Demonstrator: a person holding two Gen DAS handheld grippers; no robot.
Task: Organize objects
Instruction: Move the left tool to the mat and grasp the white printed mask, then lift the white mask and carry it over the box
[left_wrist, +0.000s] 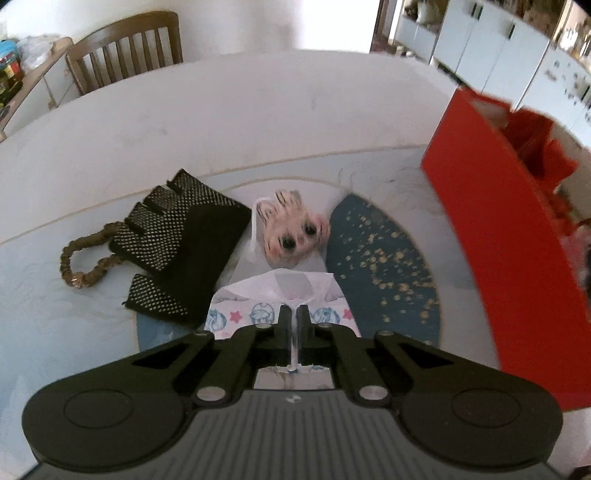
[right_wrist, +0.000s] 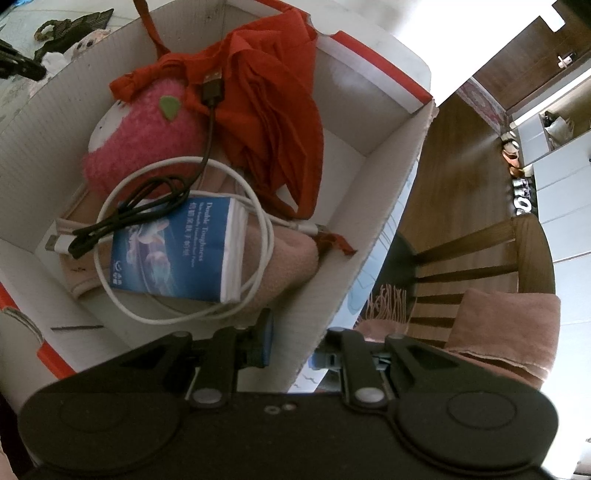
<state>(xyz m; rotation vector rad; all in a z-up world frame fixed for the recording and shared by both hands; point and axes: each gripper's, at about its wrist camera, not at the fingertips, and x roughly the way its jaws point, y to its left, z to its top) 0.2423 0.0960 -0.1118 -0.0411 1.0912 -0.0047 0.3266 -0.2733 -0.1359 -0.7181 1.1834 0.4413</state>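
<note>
Pinched thin between my left gripper (left_wrist: 294, 317) fingers is the plastic wrap of the tissue pack (left_wrist: 282, 306), lying on the counter (left_wrist: 184, 122) by the black glove (left_wrist: 177, 240); light and slippery, I reckon. Right view: my right gripper (right_wrist: 295, 345) clamps the box wall (right_wrist: 332, 277), fingers narrowly apart.

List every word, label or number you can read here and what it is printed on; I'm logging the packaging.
"Double Toughness": white heading on the blue tissue pack inside the red-and-white box.
Smaller lines beneath that heading, including Chinese characters: too small and blurred to read.
Large white letters on a dark mat on the floor: cut off, unreadable.
Cartoon-print packet: pictures only, no text.
</note>
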